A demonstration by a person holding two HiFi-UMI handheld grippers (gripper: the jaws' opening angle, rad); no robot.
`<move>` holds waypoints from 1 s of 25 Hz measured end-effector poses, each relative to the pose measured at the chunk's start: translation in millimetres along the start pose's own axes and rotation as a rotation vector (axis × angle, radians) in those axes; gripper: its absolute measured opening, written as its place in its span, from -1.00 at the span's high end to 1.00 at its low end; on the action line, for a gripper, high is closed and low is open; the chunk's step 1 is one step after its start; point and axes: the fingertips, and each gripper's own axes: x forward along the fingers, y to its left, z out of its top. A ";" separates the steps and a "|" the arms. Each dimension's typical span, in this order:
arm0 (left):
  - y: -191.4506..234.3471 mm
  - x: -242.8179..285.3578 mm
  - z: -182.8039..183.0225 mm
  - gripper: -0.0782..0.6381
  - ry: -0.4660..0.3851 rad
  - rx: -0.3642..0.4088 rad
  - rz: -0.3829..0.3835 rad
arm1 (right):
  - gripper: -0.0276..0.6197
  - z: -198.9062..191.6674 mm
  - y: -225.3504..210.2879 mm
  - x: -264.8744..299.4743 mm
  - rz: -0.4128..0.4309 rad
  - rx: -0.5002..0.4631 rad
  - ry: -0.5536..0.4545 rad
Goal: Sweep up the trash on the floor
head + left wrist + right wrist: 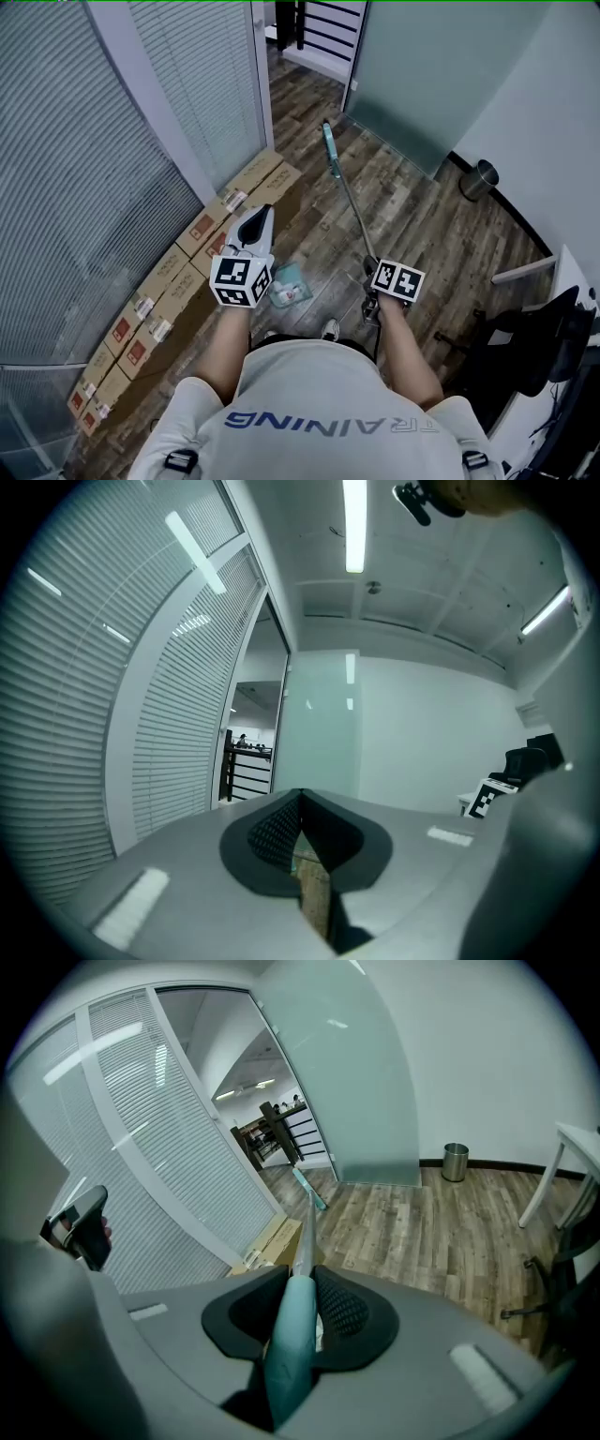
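The right gripper [298,1309] is clamped on the teal grip [289,1340] of the broom [349,192], its jaws pressed against both sides of the grip. From there the metal pole runs forward and away over the wood floor [417,220] to a slim teal head [328,142] near the frosted glass panel [422,66]. The left gripper [300,803] has its jaws together at the tips. Only a narrow brown strip shows in the slit below them, and I cannot tell what it is. In the head view this gripper [255,218] points ahead over a row of cardboard boxes [169,291] lined along the wall of blinds [75,187]. A pale teal and white thing [289,286] lies between the two grippers in the head view, just beside the left one's marker cube. A metal bin [479,180] stands well apart by the far wall.
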 end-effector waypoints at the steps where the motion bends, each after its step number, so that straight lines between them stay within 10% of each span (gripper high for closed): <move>1: -1.1 0.8 2.6 0.77 -0.003 0.002 -0.004 | 0.59 1.1 0.6 -0.3 0.002 0.002 -0.002; 25: 4.7 8.6 7.9 0.77 0.001 0.005 -0.003 | 0.59 15.1 11.0 11.9 0.024 -0.033 -0.005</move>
